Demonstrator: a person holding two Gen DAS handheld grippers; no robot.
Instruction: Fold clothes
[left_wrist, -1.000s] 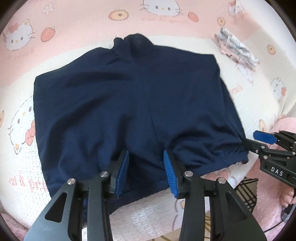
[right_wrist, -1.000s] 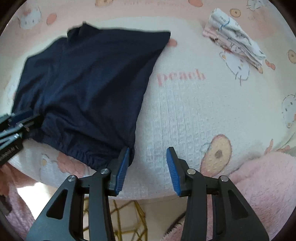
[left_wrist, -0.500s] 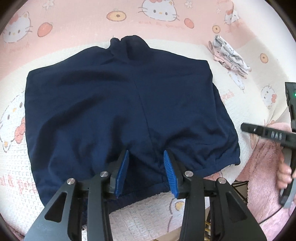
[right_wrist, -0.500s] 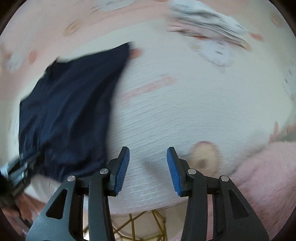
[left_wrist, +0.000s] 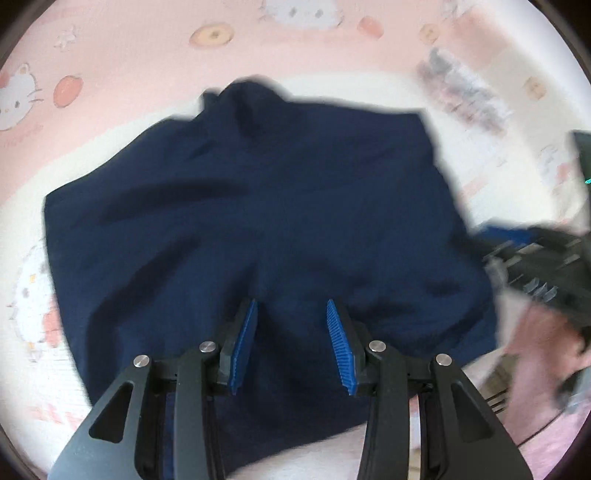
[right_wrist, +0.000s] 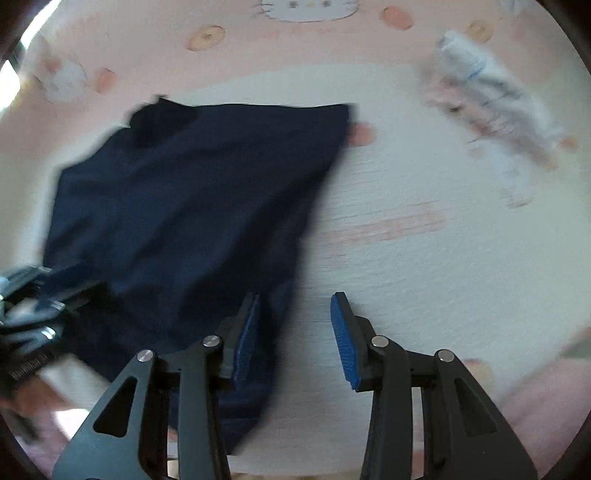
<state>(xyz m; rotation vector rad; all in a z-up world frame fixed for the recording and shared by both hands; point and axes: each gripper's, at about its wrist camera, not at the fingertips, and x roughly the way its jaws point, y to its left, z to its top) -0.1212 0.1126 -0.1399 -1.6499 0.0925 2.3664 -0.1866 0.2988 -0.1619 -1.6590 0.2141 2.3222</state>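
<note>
While the navy shorts (left_wrist: 258, 229) lie spread flat on the pink cartoon-print blanket (left_wrist: 295, 48), both tools hang steeply over the waistband edge nearest the cameras, which looks like positioning for a two-point pickup.

Left gripper (left_wrist: 291, 345): fingers apart, nothing pinched. Navy cloth fills the gap between them and runs beneath both blue pads, so the tool stands over the middle of the near edge. Contact with the fabric cannot be confirmed from this view.

Right gripper (right_wrist: 295, 338): fingers apart, and they have just been closing slightly, with no grip made. The shorts' near corner sits in the gap against the left finger (right_wrist: 245, 339); the right finger (right_wrist: 343, 343) stands over bare blanket. In the left wrist view the same tool shows blurred at the far right edge of the garment.

Judgement: the garment is laid open and flat so that a clean fold line can be chosen, and straddling the corner would let one pad go under the hem. No fold is yet made.

A pale patterned garment (right_wrist: 495, 110) lies well beyond the right finger, apart from the shorts; whether it is folded cannot be told through the blur.
</note>
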